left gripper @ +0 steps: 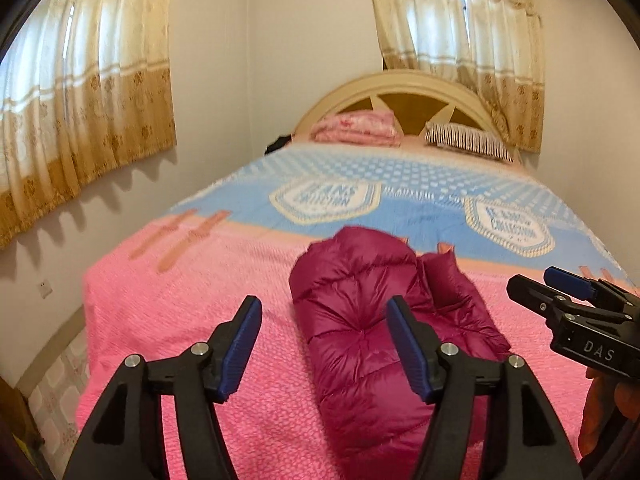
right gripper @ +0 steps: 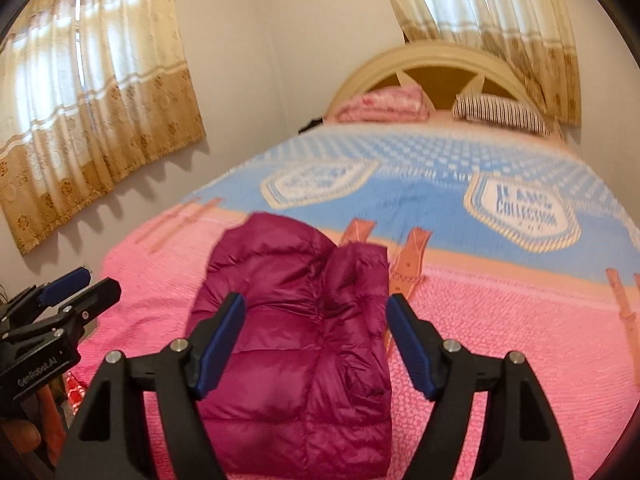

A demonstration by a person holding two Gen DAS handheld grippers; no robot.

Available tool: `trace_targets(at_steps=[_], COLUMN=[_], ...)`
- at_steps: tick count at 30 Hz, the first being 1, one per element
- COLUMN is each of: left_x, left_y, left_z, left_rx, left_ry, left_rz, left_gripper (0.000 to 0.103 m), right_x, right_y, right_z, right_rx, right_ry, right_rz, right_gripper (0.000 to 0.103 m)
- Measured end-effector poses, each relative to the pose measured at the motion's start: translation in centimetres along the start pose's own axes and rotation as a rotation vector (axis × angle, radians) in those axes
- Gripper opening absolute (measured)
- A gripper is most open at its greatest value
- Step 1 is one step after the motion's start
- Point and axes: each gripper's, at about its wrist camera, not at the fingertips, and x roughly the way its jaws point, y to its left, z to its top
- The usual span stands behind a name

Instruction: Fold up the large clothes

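Now the puffy magenta jacket [right gripper: 296, 340] lies folded small on the pink bedspread [left gripper: 180, 320]. My left claw [left gripper: 324, 348] and right claw [right gripper: 316, 344] gape apart, holding nothing. I think folding looks done.

Magenta quilted jacket [right gripper: 292, 320]; pink-and-blue bedspread [right gripper: 500, 320]; striped black-and-white pillow [right gripper: 500, 114]; cream-and-gold floral curtains [right gripper: 92, 120]

Both wrist views look slightly downward along the bed [left gripper: 168, 320] toward its headboard [left gripper: 400, 84], side by side, sharing the folded jacket [right gripper: 288, 340].
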Motion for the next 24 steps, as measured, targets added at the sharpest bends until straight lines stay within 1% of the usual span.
trace_targets(at_steps=[4,9,15,24], left_x=[-1.5,-2.3,-2.9,-3.0], left_y=[0.3,0.1,0.1,-0.1], left_z=[0.5,0.8,1.0,1.0], left_rx=[-0.02,-0.025,-0.032,-0.031], left_ry=[-0.028,-0.045,-0.053,-0.056], left_rz=[-0.012,-0.019,-0.027,-0.025], left_gripper=[0.067,0.068,0.068,0.069], right_x=[-1.7,-2.8,-3.7,-4.1], right_y=[1.2,2.1,2.2,1.7], right_z=[0.2,0.6,0.3,0.1], right_rx=[-0.023,-0.046,-0.064,-0.057], right_ry=[-0.037,-0.063,-0.079,-0.085], right_rz=[-0.003,-0.017,-0.017,-0.013], right_gripper=[0.078,0.078,0.079,0.079])
